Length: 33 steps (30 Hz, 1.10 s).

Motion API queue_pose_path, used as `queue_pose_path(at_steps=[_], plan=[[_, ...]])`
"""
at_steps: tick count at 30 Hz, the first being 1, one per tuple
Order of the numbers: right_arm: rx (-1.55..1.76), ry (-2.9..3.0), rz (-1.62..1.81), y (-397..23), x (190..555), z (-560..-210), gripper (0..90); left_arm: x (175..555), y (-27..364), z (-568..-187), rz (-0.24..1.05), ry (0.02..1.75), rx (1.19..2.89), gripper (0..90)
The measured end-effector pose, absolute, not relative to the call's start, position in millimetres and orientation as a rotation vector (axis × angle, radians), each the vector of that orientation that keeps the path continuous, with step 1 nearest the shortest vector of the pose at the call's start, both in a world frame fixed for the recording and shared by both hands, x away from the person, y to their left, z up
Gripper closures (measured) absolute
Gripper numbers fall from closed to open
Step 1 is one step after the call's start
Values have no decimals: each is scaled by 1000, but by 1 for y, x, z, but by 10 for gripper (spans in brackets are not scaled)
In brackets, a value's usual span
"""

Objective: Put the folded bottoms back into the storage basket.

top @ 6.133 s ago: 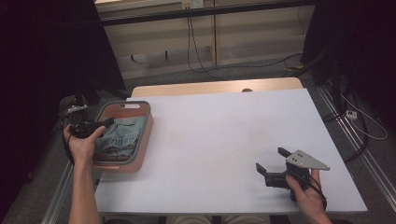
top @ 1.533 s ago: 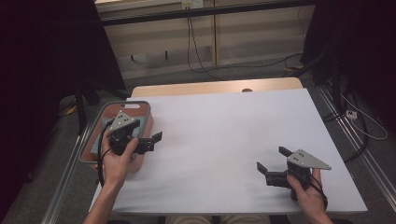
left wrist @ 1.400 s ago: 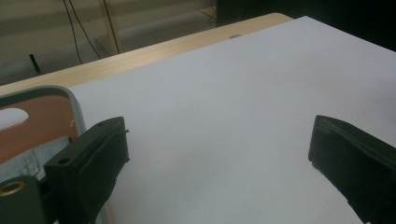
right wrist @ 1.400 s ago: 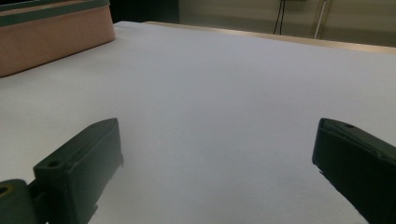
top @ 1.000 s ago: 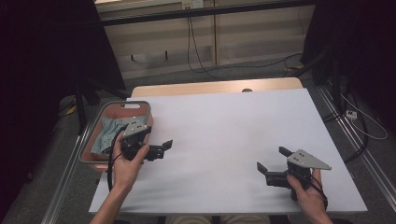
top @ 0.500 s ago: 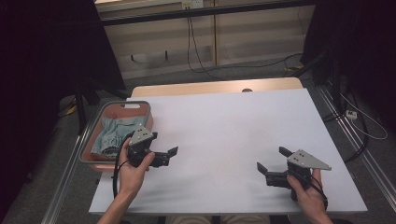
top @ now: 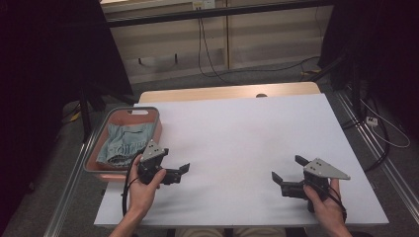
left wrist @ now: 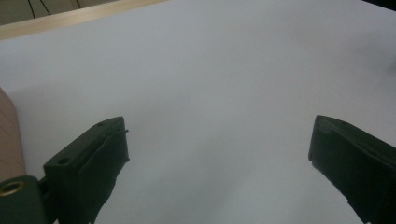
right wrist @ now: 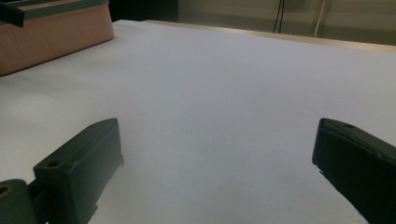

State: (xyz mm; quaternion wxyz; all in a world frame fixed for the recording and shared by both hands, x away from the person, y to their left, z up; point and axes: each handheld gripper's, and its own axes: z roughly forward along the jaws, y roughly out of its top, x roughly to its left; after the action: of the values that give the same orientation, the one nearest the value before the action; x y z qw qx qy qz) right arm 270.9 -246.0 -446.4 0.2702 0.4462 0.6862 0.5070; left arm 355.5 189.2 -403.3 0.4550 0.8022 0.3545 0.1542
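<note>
White table (top: 237, 143) with a wooden strip along its far edge, seen from the high view; its surface is bare between the two grippers. At the table's left edge stands a pink bin with a grey rim (top: 154, 129), rectangular, its long side running away from the person. Inside the bin lies a crumpled light-blue cloth (top: 121, 143), which covers most of the bin's floor and stays below the rim.

Left gripper (top: 184, 170): held in the person's left hand (top: 142, 190) at the near left of the table, just beside the bin's near right corner, with the jaws pointing right across the table. The jaws stand apart and grasp nothing. In the left gripper view, left gripper (left wrist: 219, 154), the two black jaws rise wide apart over bare white tabletop, and the wooden strip crosses the top left corner; the bin's contents cannot be seen here.

Right gripper (top: 286, 170): held in the person's right hand (top: 328, 205) at the near right, well apart from the bin, with the jaws spread and empty. In the right gripper view, right gripper (right wrist: 217, 158), the bin's pink wall (right wrist: 51, 39) appears at the upper left, across the table; the cloth is hidden behind that wall. The high view alone reveals the cloth.
</note>
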Motion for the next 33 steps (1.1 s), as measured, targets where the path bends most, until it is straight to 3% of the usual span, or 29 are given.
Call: queue_pose_path(at_steps=[11, 33], plan=[[1204, 1851, 1363, -245, 271, -447, 16, 346, 186, -421, 370, 883, 2038, 51], [1226, 1855, 1340, -248, 269, -447, 16, 337, 198, -440, 390, 915, 1961, 50]])
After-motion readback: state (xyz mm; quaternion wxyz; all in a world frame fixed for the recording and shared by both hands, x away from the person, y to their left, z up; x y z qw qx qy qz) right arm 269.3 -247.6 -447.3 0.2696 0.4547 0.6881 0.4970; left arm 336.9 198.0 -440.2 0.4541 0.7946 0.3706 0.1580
